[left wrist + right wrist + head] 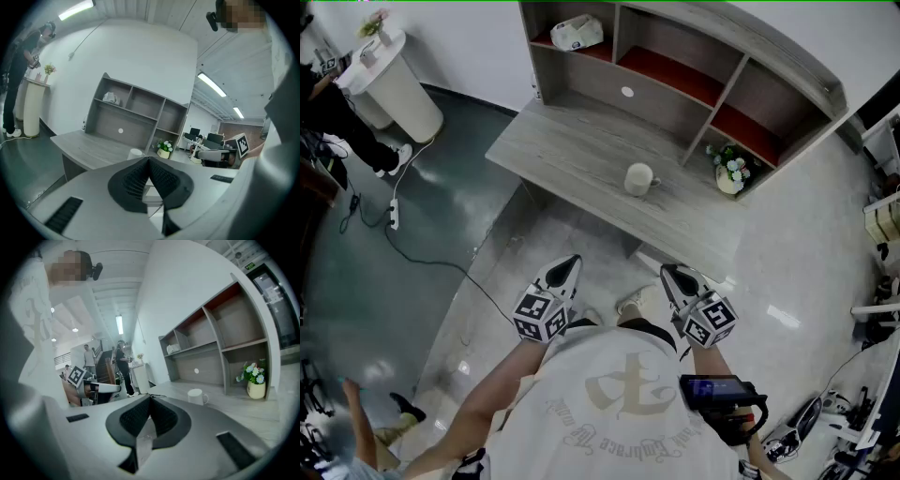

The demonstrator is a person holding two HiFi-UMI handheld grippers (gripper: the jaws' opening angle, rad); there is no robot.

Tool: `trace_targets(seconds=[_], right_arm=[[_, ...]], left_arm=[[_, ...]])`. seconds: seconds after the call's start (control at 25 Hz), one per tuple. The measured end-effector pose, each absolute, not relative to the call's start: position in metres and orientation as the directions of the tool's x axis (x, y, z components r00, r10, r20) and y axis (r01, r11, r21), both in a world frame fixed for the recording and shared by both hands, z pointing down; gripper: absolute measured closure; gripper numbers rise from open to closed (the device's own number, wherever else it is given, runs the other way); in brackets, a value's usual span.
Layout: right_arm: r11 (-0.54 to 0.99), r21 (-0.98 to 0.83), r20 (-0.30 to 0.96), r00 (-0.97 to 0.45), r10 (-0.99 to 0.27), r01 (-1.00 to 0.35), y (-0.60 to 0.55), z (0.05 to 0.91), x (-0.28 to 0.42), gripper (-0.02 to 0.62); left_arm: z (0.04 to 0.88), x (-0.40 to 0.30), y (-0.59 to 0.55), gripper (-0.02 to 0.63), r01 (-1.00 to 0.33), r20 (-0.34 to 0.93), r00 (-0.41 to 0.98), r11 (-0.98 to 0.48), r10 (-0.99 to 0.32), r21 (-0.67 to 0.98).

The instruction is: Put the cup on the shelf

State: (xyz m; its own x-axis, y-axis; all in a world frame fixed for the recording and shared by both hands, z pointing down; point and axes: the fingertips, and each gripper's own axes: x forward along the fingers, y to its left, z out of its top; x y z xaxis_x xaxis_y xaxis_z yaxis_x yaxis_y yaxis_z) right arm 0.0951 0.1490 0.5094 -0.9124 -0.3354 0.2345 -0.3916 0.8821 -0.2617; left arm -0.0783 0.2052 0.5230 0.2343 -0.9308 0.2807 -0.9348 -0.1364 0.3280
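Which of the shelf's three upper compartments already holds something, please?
The upper left compartment, holding a white package; the middle compartment and right compartment show only bare red floors.

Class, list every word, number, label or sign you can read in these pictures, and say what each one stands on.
Nothing reads clearly.
Shirt of the person: curved lettering under an emblem, too blurred to read.
Green sign high on the wall: too small to read.
White packet on the shelf: print too blurred to read.
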Motion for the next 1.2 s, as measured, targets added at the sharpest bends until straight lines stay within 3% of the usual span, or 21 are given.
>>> trace_targets(seconds=[1.2], right_arm=[[0.835, -0.265, 0.251, -0.870, -0.423, -0.483, 0.176, 0.506, 0.125, 0.592]], left_arm=[[0.528, -0.055, 0.229, 0.604, -0.914, 0.279, 0.300, -0.192, -0.912, 0.358]])
